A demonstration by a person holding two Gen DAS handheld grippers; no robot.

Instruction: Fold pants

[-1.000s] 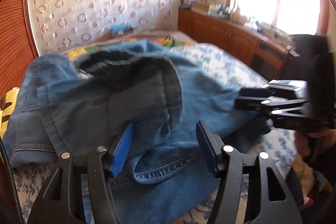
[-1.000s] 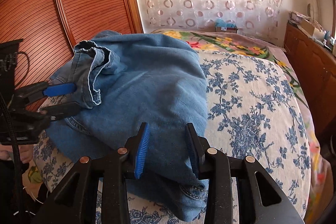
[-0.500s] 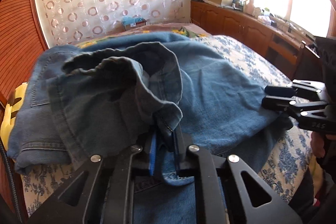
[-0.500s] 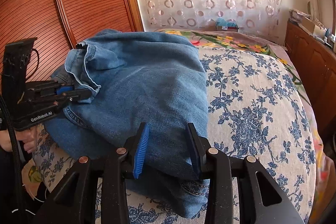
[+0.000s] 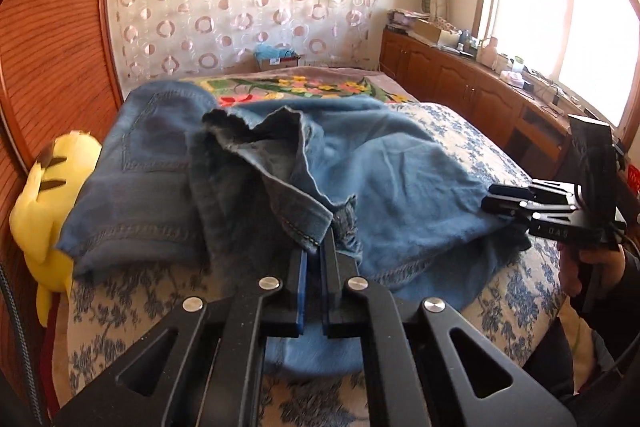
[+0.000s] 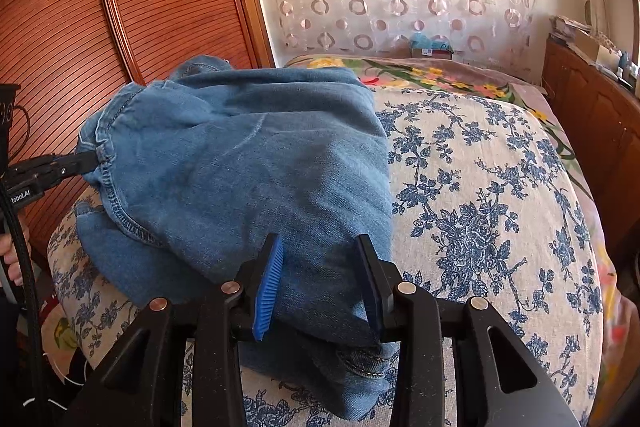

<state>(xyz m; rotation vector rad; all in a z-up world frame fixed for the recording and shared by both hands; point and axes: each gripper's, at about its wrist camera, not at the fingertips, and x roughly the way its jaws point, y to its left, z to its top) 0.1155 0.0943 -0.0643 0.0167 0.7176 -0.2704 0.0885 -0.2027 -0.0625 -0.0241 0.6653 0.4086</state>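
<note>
Left wrist view is showing the left tool (image 5: 316, 255) clenching a hemmed edge of the jeans (image 5: 384, 179); its jaws have just been closing on that cloth, likely so the flap can be drawn across for a fold. Across the bed (image 6: 480, 187), the right tool (image 6: 320, 267) is gripping a thick folded bunch at the opposite edge, apparently anchoring it. One pair of jeans is lying heaped on the near end of the flowered bedspread. Two tools are working; one yellow plush toy (image 5: 44, 195) is sitting beside the bed.
</note>
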